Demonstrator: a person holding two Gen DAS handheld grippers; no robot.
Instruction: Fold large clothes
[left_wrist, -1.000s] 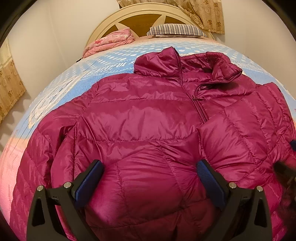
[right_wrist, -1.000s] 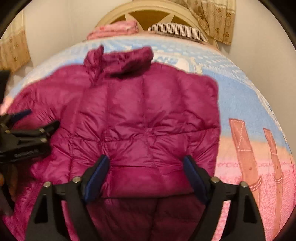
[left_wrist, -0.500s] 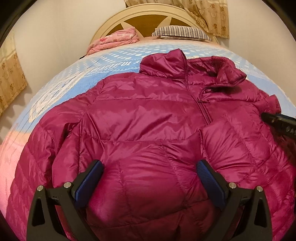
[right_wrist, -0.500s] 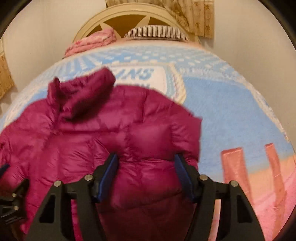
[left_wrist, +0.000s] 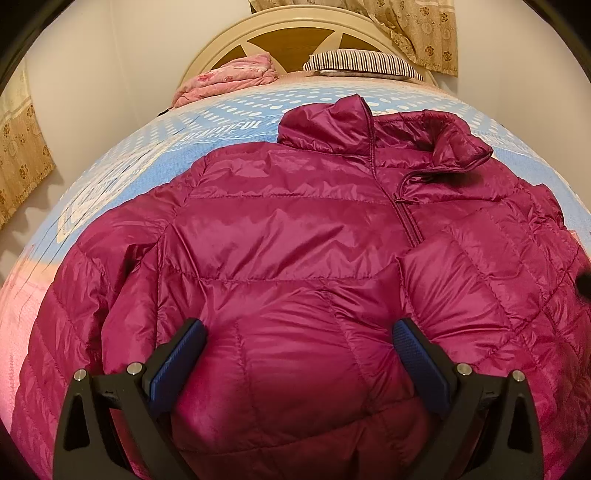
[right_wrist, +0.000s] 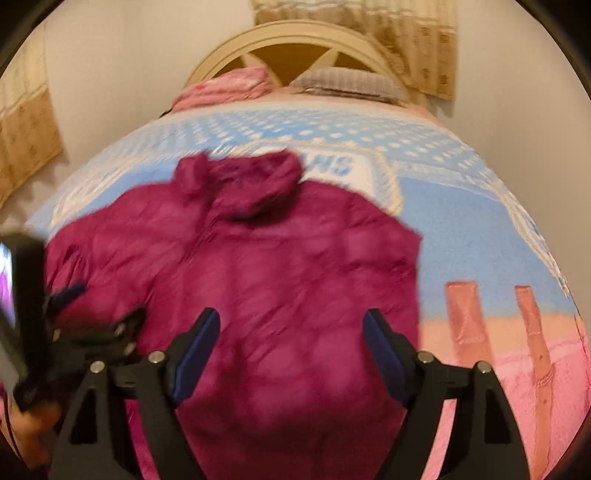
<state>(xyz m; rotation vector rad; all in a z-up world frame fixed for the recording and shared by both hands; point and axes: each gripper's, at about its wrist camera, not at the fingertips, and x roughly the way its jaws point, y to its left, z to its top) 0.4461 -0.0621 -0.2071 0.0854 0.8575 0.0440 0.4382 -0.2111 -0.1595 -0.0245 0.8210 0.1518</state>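
A magenta puffer jacket (left_wrist: 295, 229) lies front-up on the bed, collar (left_wrist: 369, 133) toward the headboard. One sleeve (left_wrist: 461, 280) is folded across its chest on the right. My left gripper (left_wrist: 299, 328) is open low over the jacket's lower front, where the fabric bulges between the wide jaws without being pinched. In the blurred right wrist view, my right gripper (right_wrist: 291, 317) hovers above the jacket (right_wrist: 277, 258). Its jaws are opening, and its pads press on nothing. The left gripper (right_wrist: 88, 325) shows dark at that view's left edge.
The jacket rests on a blue, white and pink blanket (left_wrist: 147, 158), with bare blanket (right_wrist: 461, 240) to its right. A striped pillow (left_wrist: 362, 64) and a folded pink quilt (left_wrist: 229, 77) sit by the cream headboard (left_wrist: 295, 33). Curtains (left_wrist: 417, 26) hang behind.
The right gripper's jaws narrowed over the folded part of the jacket, then widened again as it pulled back and up. It has left the left wrist view almost entirely. The left gripper stayed put.
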